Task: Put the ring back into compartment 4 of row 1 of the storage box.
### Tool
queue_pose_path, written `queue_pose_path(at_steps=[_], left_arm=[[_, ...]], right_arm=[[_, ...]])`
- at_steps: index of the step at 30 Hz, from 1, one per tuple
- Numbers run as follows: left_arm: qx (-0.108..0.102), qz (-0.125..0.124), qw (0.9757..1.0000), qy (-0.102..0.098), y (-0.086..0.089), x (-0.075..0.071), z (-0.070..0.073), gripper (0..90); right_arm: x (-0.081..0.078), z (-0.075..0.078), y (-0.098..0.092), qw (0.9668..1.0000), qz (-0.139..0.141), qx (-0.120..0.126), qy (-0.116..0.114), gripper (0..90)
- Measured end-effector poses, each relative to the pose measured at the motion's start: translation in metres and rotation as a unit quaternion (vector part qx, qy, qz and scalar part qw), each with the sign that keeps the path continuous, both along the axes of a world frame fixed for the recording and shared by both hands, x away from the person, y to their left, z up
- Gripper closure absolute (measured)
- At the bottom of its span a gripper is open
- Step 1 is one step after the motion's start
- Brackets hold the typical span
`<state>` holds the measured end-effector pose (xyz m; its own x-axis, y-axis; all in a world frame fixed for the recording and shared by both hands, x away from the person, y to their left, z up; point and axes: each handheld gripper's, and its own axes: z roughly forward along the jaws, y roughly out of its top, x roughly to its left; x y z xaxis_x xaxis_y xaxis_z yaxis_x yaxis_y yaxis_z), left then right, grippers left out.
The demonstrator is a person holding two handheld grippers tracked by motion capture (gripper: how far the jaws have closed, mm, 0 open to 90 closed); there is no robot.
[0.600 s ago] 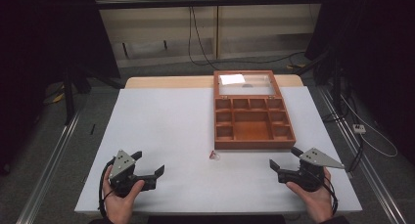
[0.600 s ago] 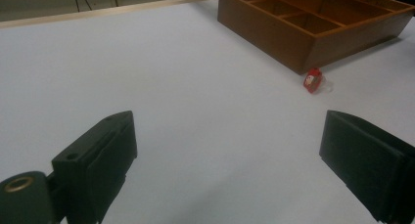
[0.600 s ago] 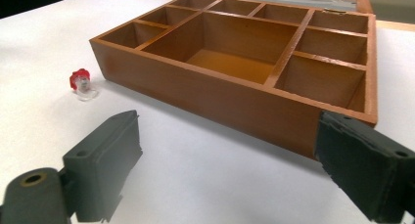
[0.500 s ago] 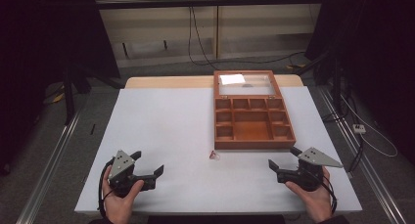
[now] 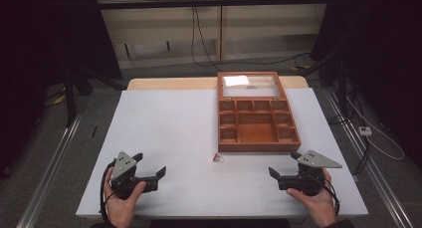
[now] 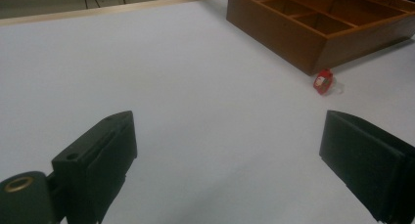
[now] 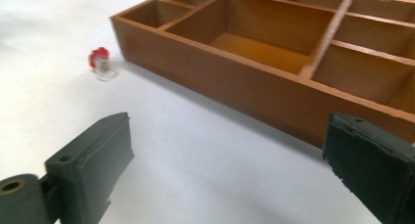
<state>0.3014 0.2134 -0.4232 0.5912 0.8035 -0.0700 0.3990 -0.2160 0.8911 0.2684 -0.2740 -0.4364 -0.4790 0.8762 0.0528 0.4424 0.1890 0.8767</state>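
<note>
White tabletop [image 5: 174, 128], tiny red-and-clear piece [image 5: 217, 159] beside wooden tray [image 5: 258, 147], orientation unclear; both grippers' [image 5: 160, 173] [image 5: 275, 174] jaws spread, empty.

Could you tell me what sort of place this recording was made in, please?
Most likely a lab or workshop set up for recording handling tasks. A table under a plain white cover stands between dark curtains, cables trail over the floor behind it, and a person holds the left gripper and the right gripper.
</note>
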Motion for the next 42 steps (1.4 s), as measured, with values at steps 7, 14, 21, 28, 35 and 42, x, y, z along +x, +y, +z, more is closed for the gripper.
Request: queue_pose_path(at_steps=[7,14,21,28,35,42], left_arm=[[0.001,-0.002,1.0000,0.001,0.000,0.000,0.000,6.8],[0.003,-0.004,1.0000,-0.002,0.000,0.000,0.000,6.7],[0.005,-0.001,1.0000,-0.003,0.001,-0.001,0.000,6.7],[0.005,-0.007,1.0000,0.000,-0.002,0.002,0.000,6.7],[0.006,-0.010,0.9999,-0.003,-0.001,0.002,0.000,6.6],[0.005,-0.011,0.9999,0.003,-0.002,0.004,-0.001,6.6]], right_arm=[[0.003,0.000,0.005,0.9997,0.019,0.007,0.013,6.0],[0.009,-0.001,0.016,0.9988,0.045,-0.001,0.017,7.1],[0.015,0.000,0.026,0.9980,0.059,-0.007,0.021,9.1],[0.022,0.000,0.042,0.9960,0.084,-0.017,0.023,11.0],[0.029,0.001,0.057,0.9937,0.107,-0.021,0.028,13.7],[0.036,0.004,0.070,0.9909,0.129,-0.021,0.031,14.3]])
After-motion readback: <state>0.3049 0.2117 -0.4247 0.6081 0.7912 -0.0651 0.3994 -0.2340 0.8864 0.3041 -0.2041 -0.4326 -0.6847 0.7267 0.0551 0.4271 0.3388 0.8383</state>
